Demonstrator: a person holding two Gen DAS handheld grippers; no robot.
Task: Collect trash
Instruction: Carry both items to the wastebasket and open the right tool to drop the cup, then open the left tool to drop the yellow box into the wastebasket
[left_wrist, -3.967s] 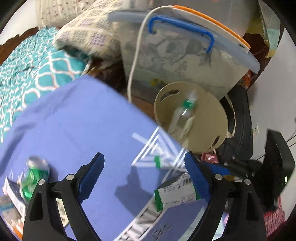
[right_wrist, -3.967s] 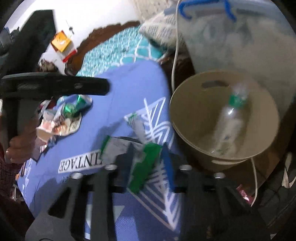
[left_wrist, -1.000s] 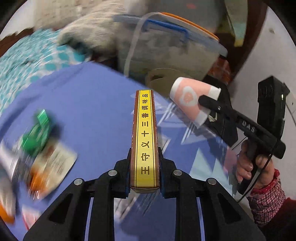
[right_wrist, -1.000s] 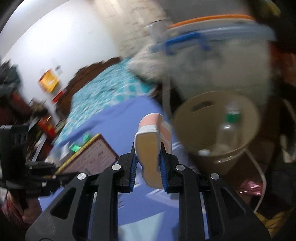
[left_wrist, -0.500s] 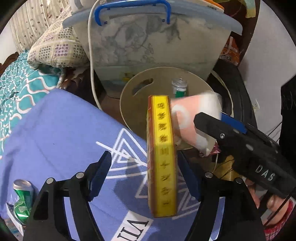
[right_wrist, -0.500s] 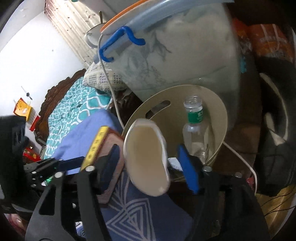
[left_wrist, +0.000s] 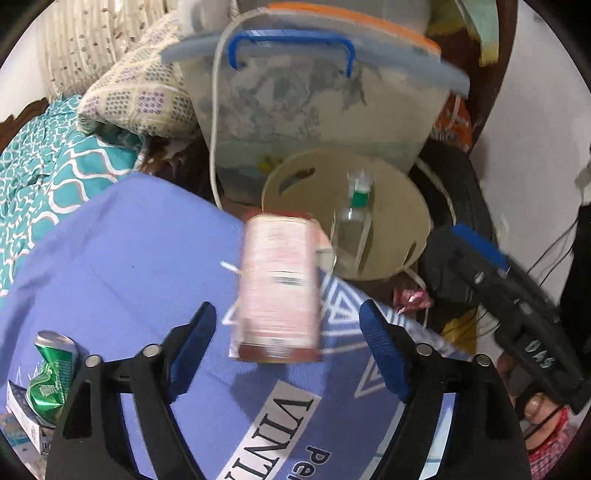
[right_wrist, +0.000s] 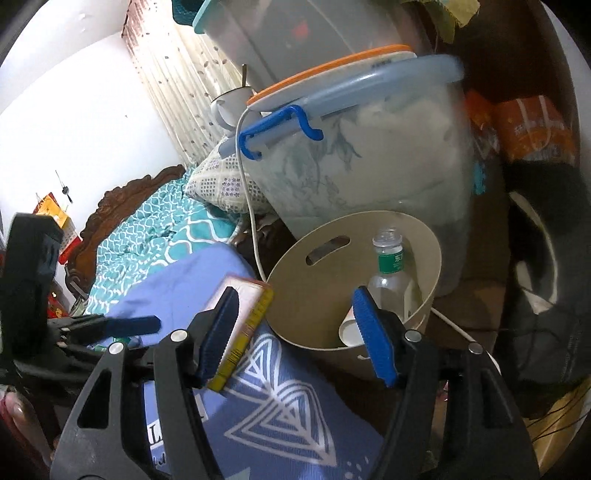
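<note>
Two grippers stand at the beige bin (right_wrist: 424, 258), both with jaws spread and nothing pressed between the pads. The left gripper (left_wrist: 284, 350) has just narrowed slightly after letting go; its flat box (left_wrist: 277, 288) is blurred, free of the pads and short of the rim, over the purple cloth (left_wrist: 110, 266). The right gripper (right_wrist: 295, 332) is empty; the paper cup (right_wrist: 349, 330) lies in the bin beside the bottle (right_wrist: 388, 273). Release only once the item is over the opening. The crushed green can (left_wrist: 51, 373) awaits collection.
</note>
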